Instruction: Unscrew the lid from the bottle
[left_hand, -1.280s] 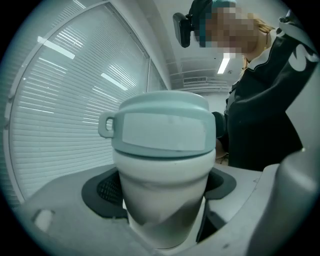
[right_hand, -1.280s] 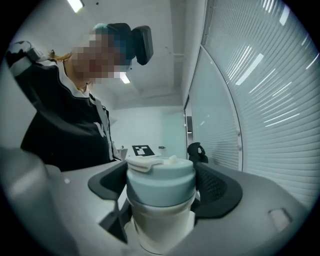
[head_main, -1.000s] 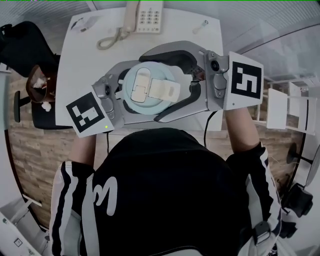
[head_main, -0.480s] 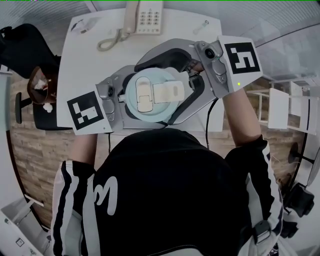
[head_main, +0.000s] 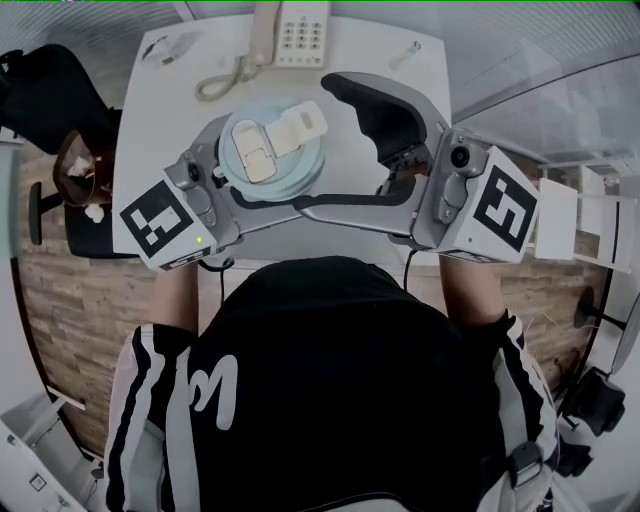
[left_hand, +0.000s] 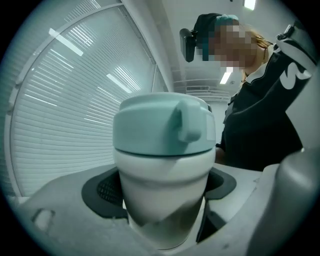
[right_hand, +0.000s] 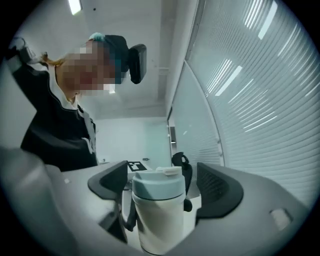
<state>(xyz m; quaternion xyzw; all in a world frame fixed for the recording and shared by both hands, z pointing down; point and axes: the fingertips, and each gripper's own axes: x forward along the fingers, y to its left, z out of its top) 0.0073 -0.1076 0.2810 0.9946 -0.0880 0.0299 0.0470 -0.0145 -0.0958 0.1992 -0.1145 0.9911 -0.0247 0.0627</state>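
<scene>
Our left hand-held gripper (left_hand: 161, 210) pinches the upright bottle (left_hand: 162, 185) by its body, upper left of centre over the worktop (head_main: 150, 110). Our right hand-held gripper (head_main: 345, 150) is spread wide and touches nothing, with the lid (head_main: 270, 150) just left of it, at the mouth of its jaws.

A white table (head_main: 150, 130) is seen from above in an office room. At its far edge sits a white desk phone (head_main: 298, 32) with a coiled cord (head_main: 222, 78) trailing to the left. A small, pale object (head_main: 405, 48), too small to identify, lies near the far right corner. The floor (head_main: 70, 310) is wood plank. A black chair (head_main: 45, 85) stands just left of the table. To the right are a glass partition (head_main: 560, 110) and a white rack (head_main: 565, 215). Seen from low down, horizontal white blinds (left_hand: 60, 115) cover a large window wall. The ceiling is white, with long strip lights (right_hand: 75, 6) glowing.
</scene>
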